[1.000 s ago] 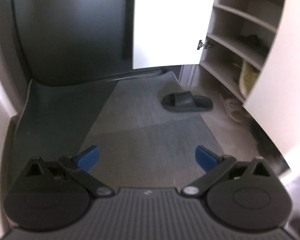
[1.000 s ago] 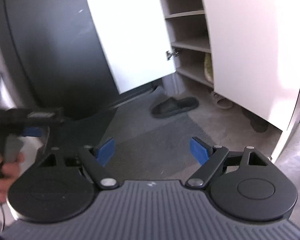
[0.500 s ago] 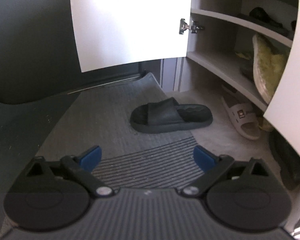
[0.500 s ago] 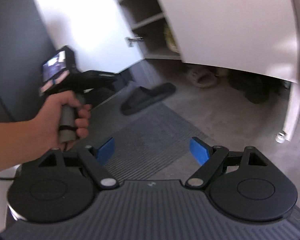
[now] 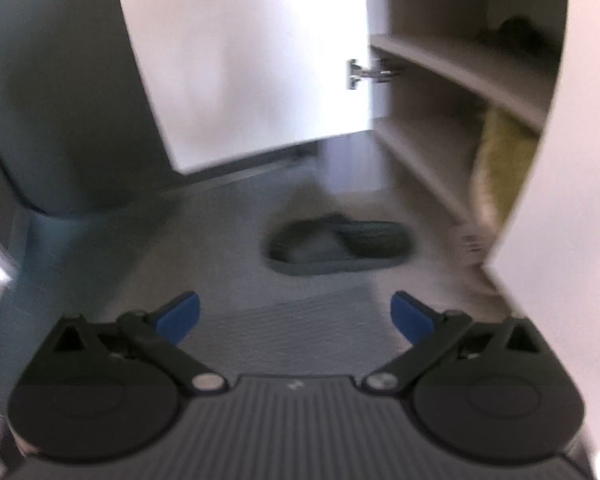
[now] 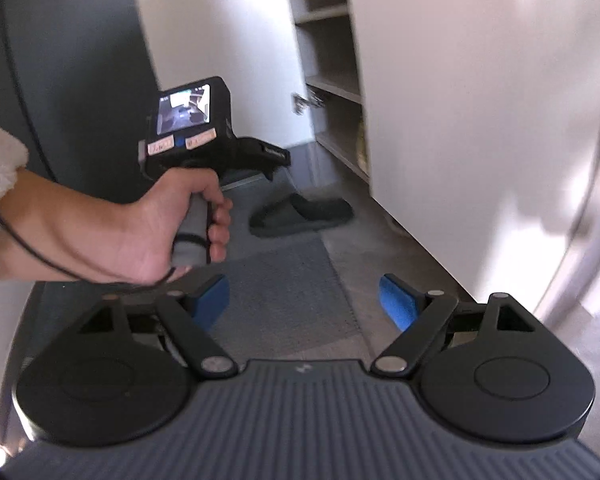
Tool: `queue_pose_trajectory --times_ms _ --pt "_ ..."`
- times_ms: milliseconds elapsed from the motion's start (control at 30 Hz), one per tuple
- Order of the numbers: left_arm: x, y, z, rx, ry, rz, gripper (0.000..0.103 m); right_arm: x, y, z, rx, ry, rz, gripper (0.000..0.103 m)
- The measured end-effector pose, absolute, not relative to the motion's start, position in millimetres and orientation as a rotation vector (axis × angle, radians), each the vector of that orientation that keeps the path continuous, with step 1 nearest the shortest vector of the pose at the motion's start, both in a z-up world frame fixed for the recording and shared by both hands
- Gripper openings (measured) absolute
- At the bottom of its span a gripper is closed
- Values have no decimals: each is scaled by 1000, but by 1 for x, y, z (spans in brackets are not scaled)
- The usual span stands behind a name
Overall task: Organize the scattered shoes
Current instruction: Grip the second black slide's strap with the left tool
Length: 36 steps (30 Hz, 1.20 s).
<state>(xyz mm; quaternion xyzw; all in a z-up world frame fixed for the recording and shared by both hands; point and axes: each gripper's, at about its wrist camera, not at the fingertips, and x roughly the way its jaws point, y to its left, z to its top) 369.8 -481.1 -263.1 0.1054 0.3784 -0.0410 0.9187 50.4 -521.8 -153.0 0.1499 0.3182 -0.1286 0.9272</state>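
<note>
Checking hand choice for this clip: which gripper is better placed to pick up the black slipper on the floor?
Left, probably. The left gripper is open with the black slipper lying just ahead of it, nothing between. From the right gripper, also open, the slipper sits farther off, behind the left hand.

Floor (image 5: 420,280): grey, bare near cabinet. Ribbed grey mat (image 5: 300,332) lies on it, running toward dark door. Black slipper (image 5: 336,246) lies flat on floor at mat's far right corner, partly over mat edge, toe toward cabinet. Pale shoe (image 5: 474,244) on floor just under lowest shelf, blurred.

Cabinet shelves (image 5: 432,160): yellow fuzzy slipper (image 5: 500,168) stands on edge on lowest shelf; dark shoe (image 5: 512,34) on shelf above, blurred.
</note>
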Motion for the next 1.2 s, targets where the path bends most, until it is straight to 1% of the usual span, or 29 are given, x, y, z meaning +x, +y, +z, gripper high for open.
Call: queue_pose_trajectory --times_ms 100,200,300,367,533,700,867,900,1000,1067,1167,1200 --pt "384 -499 -269 217 779 -15 102 63 -526 -150 344 692 -280 84" --pt "421 -517 -285 168 817 -5 102 86 -525 -147 323 722 -267 84" --pt "463 -540 -314 171 855 2 102 111 -526 -153 283 753 -254 84" --pt "500 -556 -344 173 899 10 101 131 -529 -162 272 781 -267 84" --pt "551 -575 -394 223 942 40 99 183 -539 -182 295 868 -330 84" --pt "588 -589 -416 275 914 47 99 233 -547 -195 334 970 -383 84" --pt "638 -610 -443 304 963 75 99 255 -547 -200 384 1030 -423 84" --pt "645 -612 -448 313 969 78 98 259 -547 -201 394 1045 -429 84" --pt "665 -621 -474 363 1026 78 89 268 -544 -200 411 1072 -418 84" --pt "672 -624 -490 385 1084 77 86 279 -540 -200 420 1090 -406 84" --pt "676 -625 -508 426 1146 62 71 283 -538 -198 435 1104 -401 84" --pt "676 -625 -512 441 1157 62 64 286 -539 -199 439 1109 -400 84"
